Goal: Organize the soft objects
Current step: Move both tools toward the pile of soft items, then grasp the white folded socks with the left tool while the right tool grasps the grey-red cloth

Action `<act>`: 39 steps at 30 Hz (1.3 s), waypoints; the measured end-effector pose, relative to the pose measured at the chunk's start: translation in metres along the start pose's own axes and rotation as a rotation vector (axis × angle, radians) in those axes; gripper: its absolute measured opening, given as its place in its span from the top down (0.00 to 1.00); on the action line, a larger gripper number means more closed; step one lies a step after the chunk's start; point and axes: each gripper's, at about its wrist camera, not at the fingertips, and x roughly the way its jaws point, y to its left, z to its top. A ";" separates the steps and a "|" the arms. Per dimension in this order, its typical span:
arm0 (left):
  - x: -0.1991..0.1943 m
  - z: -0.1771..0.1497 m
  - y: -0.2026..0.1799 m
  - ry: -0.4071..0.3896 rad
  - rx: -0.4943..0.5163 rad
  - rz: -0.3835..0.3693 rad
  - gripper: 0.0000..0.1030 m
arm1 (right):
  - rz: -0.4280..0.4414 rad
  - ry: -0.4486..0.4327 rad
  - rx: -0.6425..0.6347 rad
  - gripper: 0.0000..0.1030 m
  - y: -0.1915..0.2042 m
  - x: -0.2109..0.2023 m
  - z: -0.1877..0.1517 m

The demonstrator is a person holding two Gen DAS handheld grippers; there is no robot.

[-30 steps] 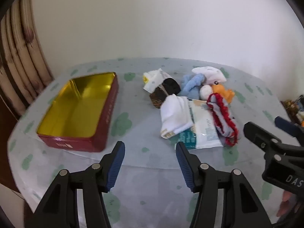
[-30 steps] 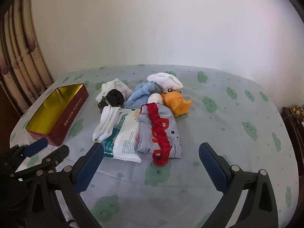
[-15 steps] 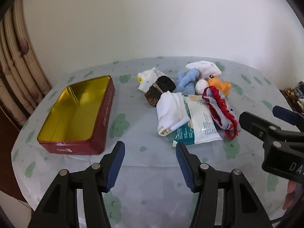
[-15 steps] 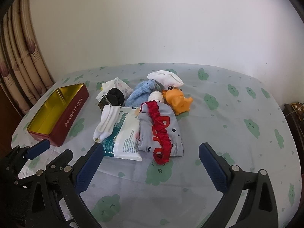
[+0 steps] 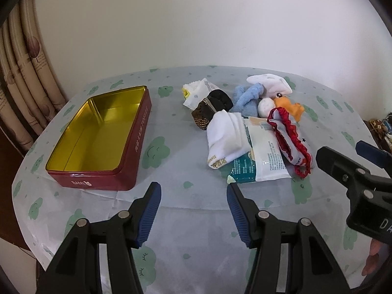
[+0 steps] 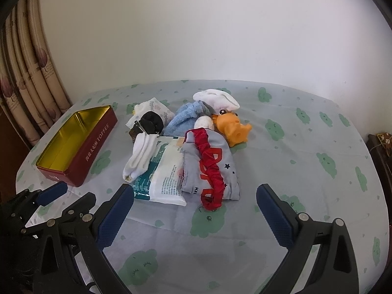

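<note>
A heap of soft things lies mid-table: a white sock (image 5: 226, 137), a wipes pack (image 5: 259, 156), a grey cloth with red ruffle (image 5: 291, 142), a blue cloth (image 5: 247, 98), an orange plush toy (image 5: 289, 106) and a dark pouch (image 5: 210, 109). Left of the heap stands an open red tin (image 5: 139, 132) with a bare gold inside. My left gripper (image 5: 193, 196) hovers open over the cloth in front of tin and heap, holding nothing. My right gripper (image 6: 194, 192) is open wide just in front of the grey cloth (image 6: 208, 161) and wipes pack (image 6: 166, 171).
The round table (image 6: 294, 147) has a pale cloth with green cloud prints. Curtains (image 6: 29, 73) hang at the left and a white wall stands behind. A small tissue pack (image 5: 198, 90) and a white cloth (image 5: 269, 84) lie at the back of the heap.
The left wrist view has steadied and shifted slightly. Nothing on the table has moved, and both grippers stay open.
</note>
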 end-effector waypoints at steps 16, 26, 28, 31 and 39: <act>0.006 0.000 0.000 0.010 0.006 0.014 0.44 | 0.011 0.004 -0.007 0.03 0.002 0.005 -0.001; 0.010 0.001 0.002 0.025 -0.009 0.007 0.45 | 0.010 0.024 -0.017 0.03 0.001 0.013 -0.003; 0.011 0.001 0.003 0.026 -0.010 0.010 0.45 | 0.017 0.029 -0.011 0.03 0.001 0.014 -0.004; 0.013 0.001 0.003 0.028 -0.009 0.012 0.45 | 0.018 0.029 -0.010 0.03 0.001 0.015 -0.004; 0.015 0.000 0.004 0.034 -0.013 0.012 0.45 | 0.019 0.034 -0.014 0.03 0.002 0.016 -0.004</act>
